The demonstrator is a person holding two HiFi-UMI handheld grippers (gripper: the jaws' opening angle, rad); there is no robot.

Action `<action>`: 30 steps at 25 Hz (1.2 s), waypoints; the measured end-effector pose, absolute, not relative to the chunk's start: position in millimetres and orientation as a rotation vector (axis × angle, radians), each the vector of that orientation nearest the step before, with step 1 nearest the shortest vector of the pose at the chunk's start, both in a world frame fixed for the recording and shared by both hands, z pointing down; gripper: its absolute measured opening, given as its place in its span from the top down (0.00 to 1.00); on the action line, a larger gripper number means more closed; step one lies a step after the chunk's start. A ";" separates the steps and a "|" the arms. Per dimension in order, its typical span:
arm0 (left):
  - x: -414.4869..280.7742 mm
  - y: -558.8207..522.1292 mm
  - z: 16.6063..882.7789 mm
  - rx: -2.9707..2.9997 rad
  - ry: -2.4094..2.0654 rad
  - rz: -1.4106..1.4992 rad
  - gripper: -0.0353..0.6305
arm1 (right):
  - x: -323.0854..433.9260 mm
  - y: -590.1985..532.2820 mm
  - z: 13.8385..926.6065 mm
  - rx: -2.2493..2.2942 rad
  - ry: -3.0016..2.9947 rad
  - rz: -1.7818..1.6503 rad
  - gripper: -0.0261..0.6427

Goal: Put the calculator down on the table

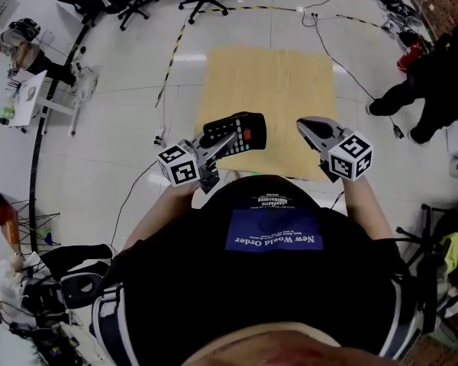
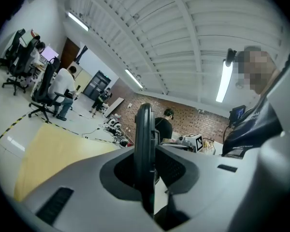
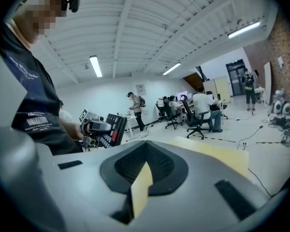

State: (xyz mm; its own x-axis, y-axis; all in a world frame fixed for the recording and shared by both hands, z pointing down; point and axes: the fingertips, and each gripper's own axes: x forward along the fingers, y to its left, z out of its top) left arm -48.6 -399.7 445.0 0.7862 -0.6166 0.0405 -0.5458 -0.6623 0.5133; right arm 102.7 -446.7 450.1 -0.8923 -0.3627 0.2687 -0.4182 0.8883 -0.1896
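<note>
One edge-on pinch: left hand-held gripper (image 1: 217,142) holds the calculator (image 1: 240,130), which could twist loose short of the far table (image 1: 267,82); right hand-held gripper (image 1: 308,126) is closed, empty.

"New World Order" on shirt (image 1: 269,280) (inverted)

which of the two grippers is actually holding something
The left gripper: its jaws are clamped on the black calculator. The right gripper has nothing between its jaws.

One black calculator (image 1: 235,134), two tools — left tool (image 1: 212,145), right tool (image 1: 308,126) — one tan table (image 1: 267,82).
</note>
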 end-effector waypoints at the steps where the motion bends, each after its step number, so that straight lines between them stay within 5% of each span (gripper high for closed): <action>1: -53.4 -410.2 445.1 2.477 -0.840 -0.190 0.82 | 97.0 -454.0 449.1 0.615 -2.818 0.355 0.98; 14: -144.9 -505.5 502.9 2.436 -0.604 -0.131 0.82 | 16.3 -507.0 462.1 0.869 -2.667 0.481 0.98; 30: -73.6 -575.0 603.5 2.196 -0.711 0.097 0.82 | 71.0 -565.4 519.9 0.726 -2.702 0.583 0.98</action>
